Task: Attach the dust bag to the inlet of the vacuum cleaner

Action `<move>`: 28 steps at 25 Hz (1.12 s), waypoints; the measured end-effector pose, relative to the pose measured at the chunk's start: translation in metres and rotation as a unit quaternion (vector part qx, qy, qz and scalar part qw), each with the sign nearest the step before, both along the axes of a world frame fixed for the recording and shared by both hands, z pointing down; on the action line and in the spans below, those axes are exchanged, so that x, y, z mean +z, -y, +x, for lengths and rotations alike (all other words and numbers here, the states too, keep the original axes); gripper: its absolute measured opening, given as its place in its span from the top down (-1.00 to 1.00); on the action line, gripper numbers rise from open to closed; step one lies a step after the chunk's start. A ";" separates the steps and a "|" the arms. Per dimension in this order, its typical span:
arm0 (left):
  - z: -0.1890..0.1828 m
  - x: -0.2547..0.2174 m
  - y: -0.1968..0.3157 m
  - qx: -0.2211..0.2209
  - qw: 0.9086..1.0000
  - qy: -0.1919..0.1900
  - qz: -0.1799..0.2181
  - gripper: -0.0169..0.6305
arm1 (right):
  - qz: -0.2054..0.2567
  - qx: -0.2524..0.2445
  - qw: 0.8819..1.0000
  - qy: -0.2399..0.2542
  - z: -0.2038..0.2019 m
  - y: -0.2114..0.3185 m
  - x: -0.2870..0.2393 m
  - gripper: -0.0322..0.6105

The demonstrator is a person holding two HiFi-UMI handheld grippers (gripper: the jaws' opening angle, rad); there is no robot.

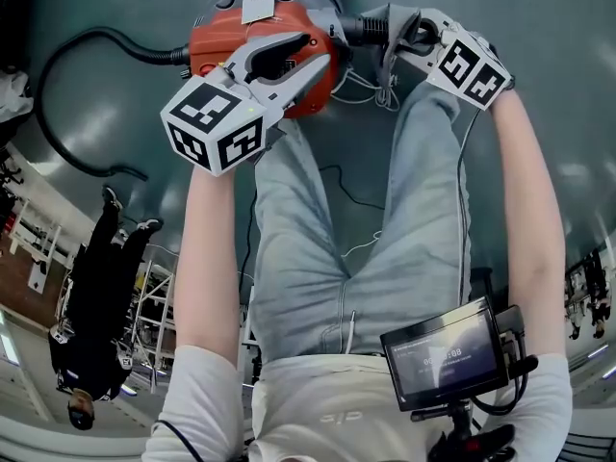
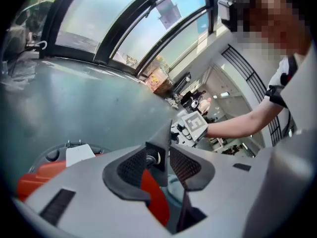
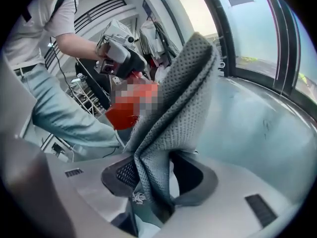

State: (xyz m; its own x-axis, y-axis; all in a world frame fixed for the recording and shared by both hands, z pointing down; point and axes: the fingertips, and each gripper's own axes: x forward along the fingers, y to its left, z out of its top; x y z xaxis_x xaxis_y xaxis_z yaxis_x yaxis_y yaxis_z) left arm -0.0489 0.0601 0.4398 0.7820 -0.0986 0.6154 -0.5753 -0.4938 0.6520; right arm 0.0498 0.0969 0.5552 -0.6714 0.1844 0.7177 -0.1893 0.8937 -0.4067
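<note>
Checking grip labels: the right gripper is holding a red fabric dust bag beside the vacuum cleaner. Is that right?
Wrong on the colour. The dust bag in the right gripper is grey mesh fabric, not red. The red thing is the vacuum cleaner itself. The right gripper view shows the grey fabric pinched between the jaws. The rest stands.

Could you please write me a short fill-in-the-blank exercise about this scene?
The grey dust bag is gripped by the ___ gripper.
The body of the vacuum cleaner is ___.
The hose leaving it is ___.
Missing words: right, red, black.
</note>
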 end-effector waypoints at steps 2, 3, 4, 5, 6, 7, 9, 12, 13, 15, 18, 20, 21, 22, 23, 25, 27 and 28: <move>0.003 0.008 -0.015 0.053 0.998 0.040 -0.010 0.47 | -0.008 0.004 1.000 0.002 -0.002 0.000 0.000 0.41; 0.004 0.012 -0.027 0.085 0.995 0.057 -0.017 0.47 | -0.009 0.004 1.000 0.000 -0.003 0.000 0.000 0.41; 0.004 0.015 -0.037 0.108 0.991 0.071 -0.023 0.47 | -0.007 0.003 1.000 -0.005 -0.004 0.001 0.000 0.41; 0.004 0.018 -0.044 0.116 0.989 0.084 -0.029 0.47 | -0.004 0.001 1.000 -0.009 -0.004 0.001 0.001 0.41; 0.001 0.021 -0.048 0.108 0.989 0.097 -0.035 0.47 | 0.000 -0.001 1.000 -0.014 -0.004 0.001 0.001 0.41; -0.002 0.025 -0.048 0.089 0.989 0.111 -0.042 0.47 | 0.003 -0.003 1.000 -0.020 -0.004 0.000 0.001 0.41; -0.007 0.032 -0.045 0.046 0.987 0.139 -0.062 0.47 | 0.007 -0.007 0.999 -0.036 -0.004 -0.001 0.001 0.41; -0.010 0.042 -0.043 0.022 0.980 0.184 -0.076 0.47 | 0.014 -0.004 0.999 -0.049 -0.005 -0.002 0.002 0.41; -0.011 0.045 -0.043 0.023 0.977 0.201 -0.072 0.47 | 0.014 0.000 0.999 -0.050 -0.005 -0.001 0.003 0.41; -0.010 0.052 -0.045 0.027 0.971 0.231 -0.064 0.47 | 0.012 0.009 0.999 -0.049 -0.007 -0.001 0.004 0.41; -0.012 0.057 -0.043 -0.023 0.968 0.237 -0.075 0.54 | 0.018 0.002 0.998 -0.052 -0.004 0.000 0.004 0.41; -0.021 0.057 -0.039 -0.095 0.966 0.220 -0.098 0.75 | 0.028 -0.010 0.998 -0.049 -0.004 0.000 0.004 0.41; -0.025 0.057 -0.038 -0.125 0.964 0.210 -0.109 0.91 | 0.033 -0.016 0.998 -0.046 -0.005 0.000 0.003 0.41; -0.028 0.055 -0.037 -0.139 0.962 0.204 -0.115 0.91 | 0.039 -0.024 0.998 -0.042 -0.007 0.000 0.002 0.41; -0.028 0.053 -0.037 -0.139 0.963 0.202 -0.113 0.91 | 0.046 -0.035 0.998 -0.040 -0.008 -0.001 0.001 0.40; -0.027 0.051 -0.035 -0.135 0.965 0.204 -0.100 0.91 | 0.038 -0.046 0.997 -0.044 -0.009 -0.001 0.001 0.39; -0.025 0.049 -0.035 -0.155 0.965 0.186 -0.098 0.91 | -0.049 -0.012 0.998 -0.045 -0.007 -0.002 0.005 0.39; -0.022 0.049 -0.036 -0.160 0.967 0.172 -0.097 0.91 | -0.114 0.021 0.992 -0.039 -0.007 -0.002 0.006 0.39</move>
State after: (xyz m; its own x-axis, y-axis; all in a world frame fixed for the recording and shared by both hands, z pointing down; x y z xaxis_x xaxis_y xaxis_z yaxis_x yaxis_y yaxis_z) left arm -0.0713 0.0960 0.4884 0.4764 -0.1583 0.8649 -0.8778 -0.1424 0.4575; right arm 0.0432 0.0988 0.5616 -0.6265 0.3209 0.7103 -0.2640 0.7701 -0.5807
